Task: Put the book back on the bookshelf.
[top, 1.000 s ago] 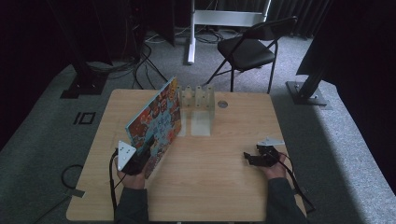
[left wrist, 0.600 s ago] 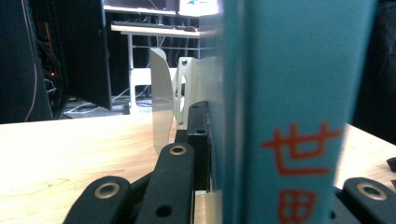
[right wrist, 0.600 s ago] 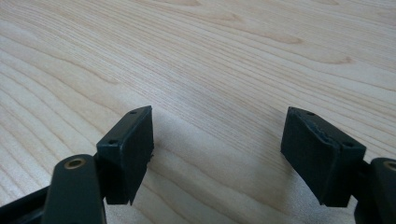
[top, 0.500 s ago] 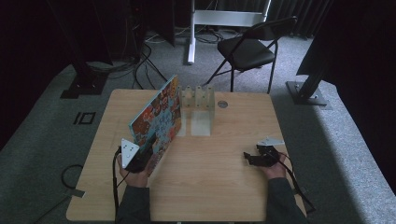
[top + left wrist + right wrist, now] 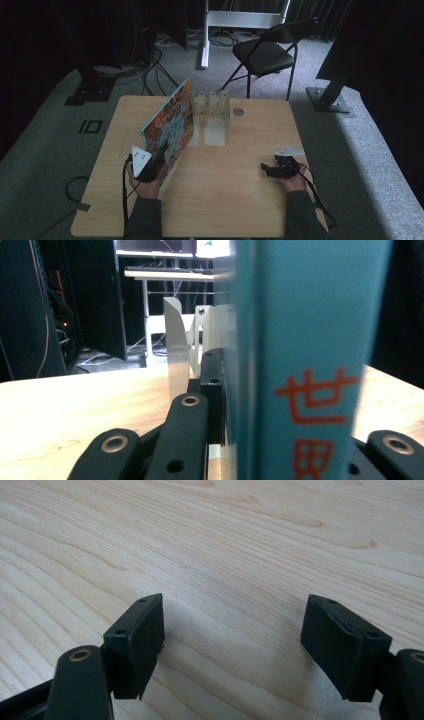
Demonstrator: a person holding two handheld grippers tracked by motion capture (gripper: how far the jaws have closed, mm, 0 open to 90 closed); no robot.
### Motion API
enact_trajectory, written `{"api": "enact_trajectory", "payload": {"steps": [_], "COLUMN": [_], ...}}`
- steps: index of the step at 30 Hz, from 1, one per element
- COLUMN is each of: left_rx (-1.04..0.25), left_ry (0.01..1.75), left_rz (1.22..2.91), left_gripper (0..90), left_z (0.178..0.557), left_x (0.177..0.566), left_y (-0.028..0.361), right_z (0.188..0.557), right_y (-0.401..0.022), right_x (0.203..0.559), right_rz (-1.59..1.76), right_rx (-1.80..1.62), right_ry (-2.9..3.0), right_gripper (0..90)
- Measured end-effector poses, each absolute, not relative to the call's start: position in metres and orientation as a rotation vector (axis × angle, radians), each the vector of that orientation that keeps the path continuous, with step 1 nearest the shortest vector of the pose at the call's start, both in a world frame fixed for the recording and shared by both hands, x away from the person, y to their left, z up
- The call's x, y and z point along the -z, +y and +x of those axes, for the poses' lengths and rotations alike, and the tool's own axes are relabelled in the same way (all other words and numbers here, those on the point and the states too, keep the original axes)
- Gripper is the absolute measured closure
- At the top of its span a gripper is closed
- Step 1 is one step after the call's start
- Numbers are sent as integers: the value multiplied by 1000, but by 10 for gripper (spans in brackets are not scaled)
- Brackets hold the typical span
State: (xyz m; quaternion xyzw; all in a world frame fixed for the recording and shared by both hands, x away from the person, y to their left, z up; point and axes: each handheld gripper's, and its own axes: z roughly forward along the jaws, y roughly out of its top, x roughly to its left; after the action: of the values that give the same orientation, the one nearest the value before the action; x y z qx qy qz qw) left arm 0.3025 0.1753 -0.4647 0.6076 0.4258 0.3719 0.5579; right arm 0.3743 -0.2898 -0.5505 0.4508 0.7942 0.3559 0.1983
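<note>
While the left gripper clamps the book upright by its spine, the book's far edge is just short of the white rack: lift done, slotting left. Right gripper, well right of rack, jaws apart, empty.

Teal book upright between the black tongs, white rack beyond.

A wooden table stands on grey carpet. A black folding chair sits at upper centre, dark curtains behind, and cables trail at upper left.
</note>
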Motion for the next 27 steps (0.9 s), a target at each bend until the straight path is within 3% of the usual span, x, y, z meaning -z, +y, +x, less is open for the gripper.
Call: {"api": "enact_trajectory", "payload": {"steps": [27], "left_rx": [-935], "left_ry": [1030], "left_rz": [1409], "left_gripper": [806], "left_z": [315], "left_x": [462], "left_y": [165], "right_z": [374], "right_y": [-290], "right_x": [550], "right_rz": [1263], "right_rx": [-996], "right_ry": [2222], "right_gripper": [252]}}
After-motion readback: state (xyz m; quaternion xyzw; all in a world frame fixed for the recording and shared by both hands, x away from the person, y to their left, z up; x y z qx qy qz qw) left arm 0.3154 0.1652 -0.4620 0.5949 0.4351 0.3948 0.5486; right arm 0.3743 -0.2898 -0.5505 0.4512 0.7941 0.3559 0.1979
